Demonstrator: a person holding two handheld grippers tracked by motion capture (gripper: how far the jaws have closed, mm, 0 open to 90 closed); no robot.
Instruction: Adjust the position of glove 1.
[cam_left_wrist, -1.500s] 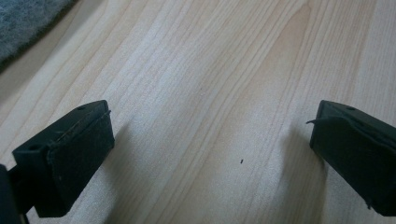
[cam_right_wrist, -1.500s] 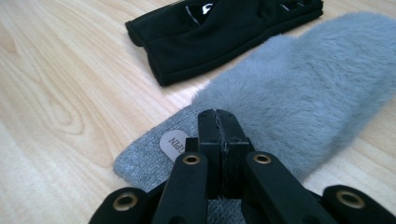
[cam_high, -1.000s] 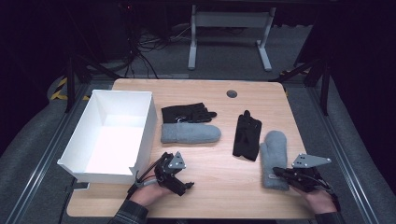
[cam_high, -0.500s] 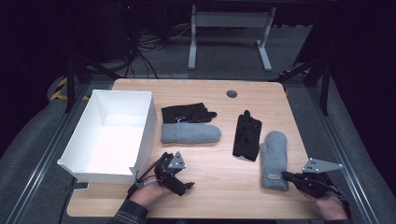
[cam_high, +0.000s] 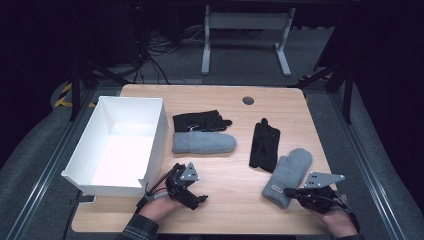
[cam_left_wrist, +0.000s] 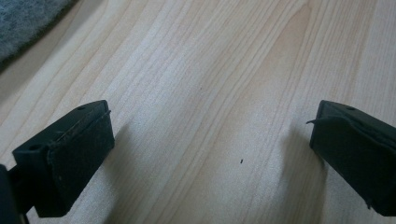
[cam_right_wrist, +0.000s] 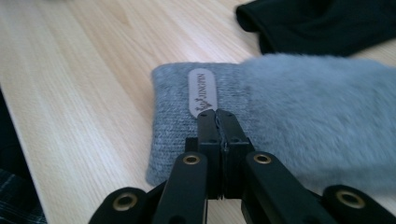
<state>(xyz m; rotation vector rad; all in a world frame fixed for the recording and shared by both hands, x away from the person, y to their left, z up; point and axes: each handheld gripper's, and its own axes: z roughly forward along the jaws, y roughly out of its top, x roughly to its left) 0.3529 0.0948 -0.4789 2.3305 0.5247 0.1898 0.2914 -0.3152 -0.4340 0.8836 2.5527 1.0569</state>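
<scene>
At the near right edge of the table: the right gripper (cam_high: 296, 192) has its jaws pressed together over the cuff of the grey mitten (cam_high: 290, 172), with no cloth visibly caught between them.
Left gripper (cam_high: 197, 199): jaws wide, over bare wood, holding nothing.
Step in hand: I judge an approach to the mitten cuff, no grasp yet.
Next move: open the jaws, then pinch the cuff, likely for the white box (cam_high: 80, 175).

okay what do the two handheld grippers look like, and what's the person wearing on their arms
Both are black. The left gripper has blocky, squared jaw ends, a grey three-cornered plate on top and a cable trailing back. The right gripper has flat linkage bars with brass-coloured rivets and the same grey plate. The left sleeve is dark plaid.
</scene>
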